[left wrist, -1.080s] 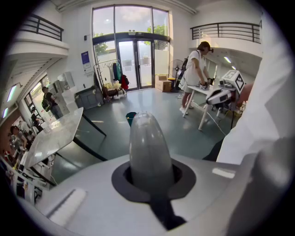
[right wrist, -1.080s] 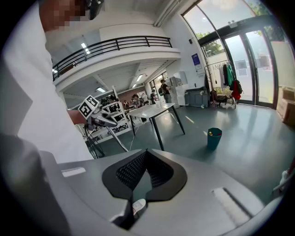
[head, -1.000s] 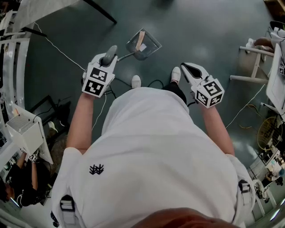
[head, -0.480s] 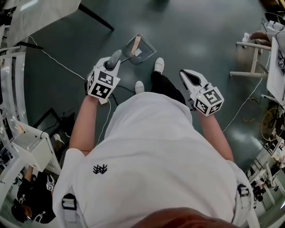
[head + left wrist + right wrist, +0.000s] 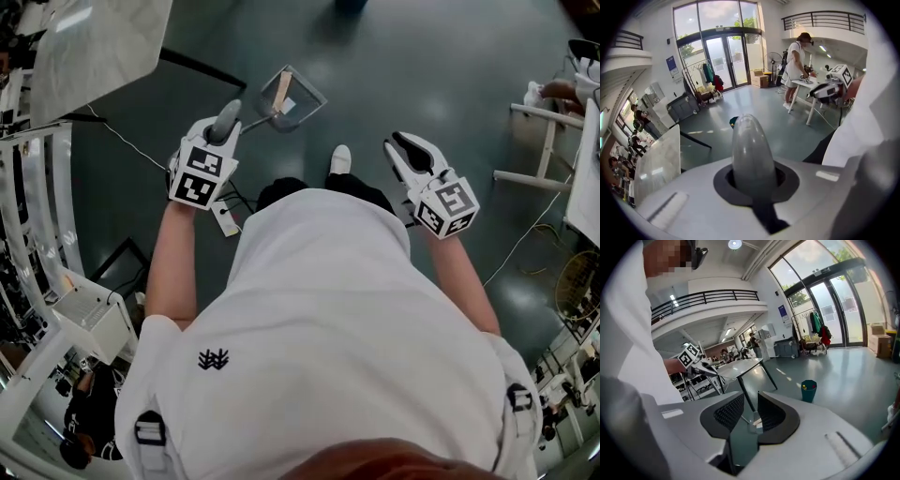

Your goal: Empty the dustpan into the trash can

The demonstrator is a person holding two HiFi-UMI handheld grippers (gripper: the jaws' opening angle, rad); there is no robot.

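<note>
The dustpan (image 5: 298, 101) hangs in the air in front of you, low over the floor (image 5: 422, 66). It is level enough that a tan strip (image 5: 281, 91) and a small white scrap lie inside it. Its grey handle (image 5: 751, 152) stands between the jaws of your left gripper (image 5: 218, 134), which are closed tight around it, so this hand alone carries the pan. Your right gripper (image 5: 410, 155) holds nothing. Its jaws stand moderately apart, and in the right gripper view you only look through the gap at the far dustpan, without touching it.

Compared with a second ago, the grip and the load are the same, but you have stepped forward. Your feet have swapped and only one white shoe (image 5: 341, 157) shows now. The table (image 5: 98, 47) at your left has come closer and fills more of the head view. The pan has stayed ahead of your left hand and has not tipped.

The teal trash can (image 5: 808, 390) stands on the floor well apart from you, beyond the table. So I judge that you are in the carrying step, and the emptying is not yet begun. Keep the pan level until it is over the mouth of the can, then tip it.
</note>
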